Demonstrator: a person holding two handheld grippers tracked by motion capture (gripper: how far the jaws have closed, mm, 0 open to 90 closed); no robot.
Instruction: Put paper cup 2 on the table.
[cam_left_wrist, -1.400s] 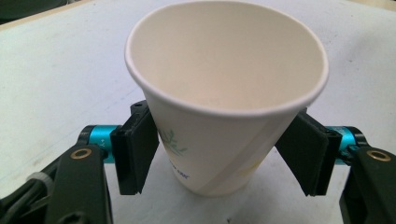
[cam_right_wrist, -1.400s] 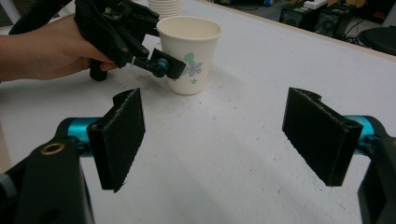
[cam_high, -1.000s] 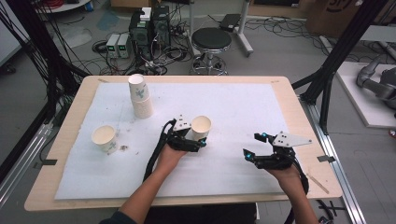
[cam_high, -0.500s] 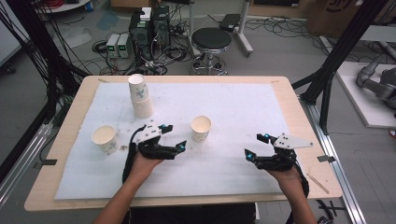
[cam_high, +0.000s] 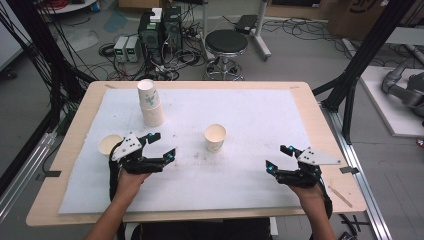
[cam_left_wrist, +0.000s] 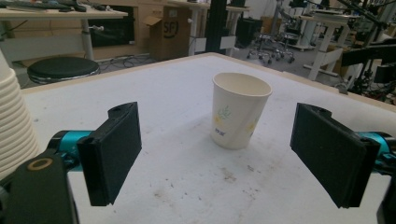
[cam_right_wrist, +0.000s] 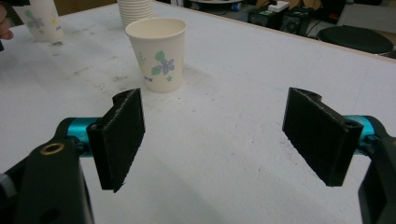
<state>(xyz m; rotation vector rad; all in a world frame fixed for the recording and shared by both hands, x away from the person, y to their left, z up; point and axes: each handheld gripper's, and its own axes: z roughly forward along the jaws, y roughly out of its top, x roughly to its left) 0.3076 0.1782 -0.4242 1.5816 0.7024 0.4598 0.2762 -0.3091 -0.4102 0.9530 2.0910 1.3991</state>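
Ahead of the left gripper (cam_high: 159, 145), between its spread jaws, a paper cup (cam_high: 215, 137) stands upright on the bench (cam_high: 260, 115). Judging by this, setting-out is underway; next comes reaching the cup stack (cam_high: 150, 103). Right gripper (cam_high: 278, 157) hovers spread, empty.

Both tools (cam_high: 161, 145) (cam_high: 278, 157) empty, jaws apart

Left tool (cam_high: 162, 145) off the paper cup (cam_high: 215, 137), now back left, jaws wide apart.
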